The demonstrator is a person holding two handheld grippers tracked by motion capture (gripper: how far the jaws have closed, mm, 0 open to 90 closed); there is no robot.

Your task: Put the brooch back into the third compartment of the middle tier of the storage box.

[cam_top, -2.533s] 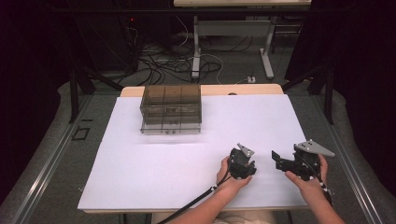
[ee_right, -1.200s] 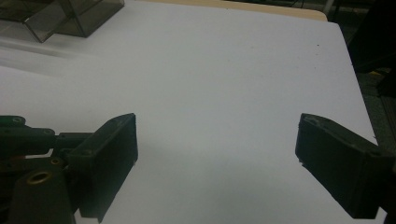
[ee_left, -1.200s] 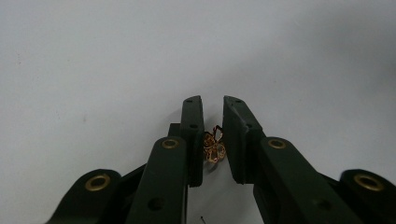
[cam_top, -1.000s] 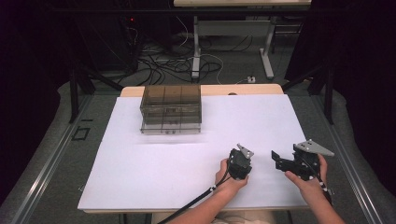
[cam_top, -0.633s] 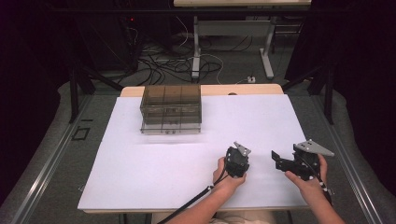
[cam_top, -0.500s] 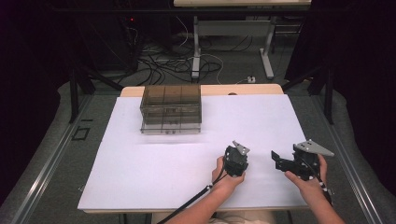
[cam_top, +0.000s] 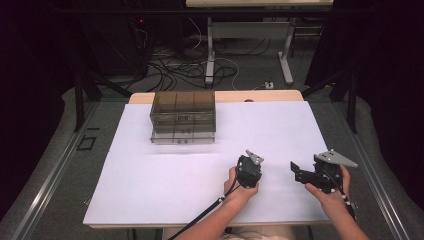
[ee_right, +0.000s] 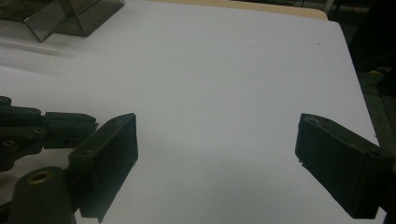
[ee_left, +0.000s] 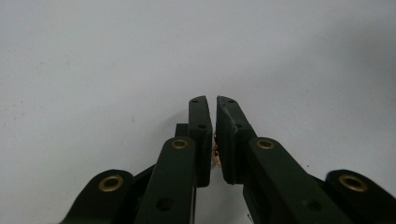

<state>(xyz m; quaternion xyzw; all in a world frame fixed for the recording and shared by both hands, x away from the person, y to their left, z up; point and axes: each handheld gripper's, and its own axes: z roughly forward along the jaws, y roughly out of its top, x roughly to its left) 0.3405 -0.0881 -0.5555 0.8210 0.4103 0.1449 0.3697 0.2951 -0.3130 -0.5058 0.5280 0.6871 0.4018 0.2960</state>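
Left gripper (cam_top: 248, 167) nearly closed, empty; right gripper (cam_top: 300, 172) wide over white table (cam_top: 165, 170); cables (cam_top: 175, 70) litter the floor

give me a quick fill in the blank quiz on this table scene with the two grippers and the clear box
1. The jaws of the left gripper are ____, with nothing between them.
2. The jaws of the right gripper stand wide ____ over the white table top.
3. The smoky transparent drawer box stands near the ____ edge of the table, away from the person's hands.
4. Both grippers hold ____.

Missing words: shut; open; far; nothing
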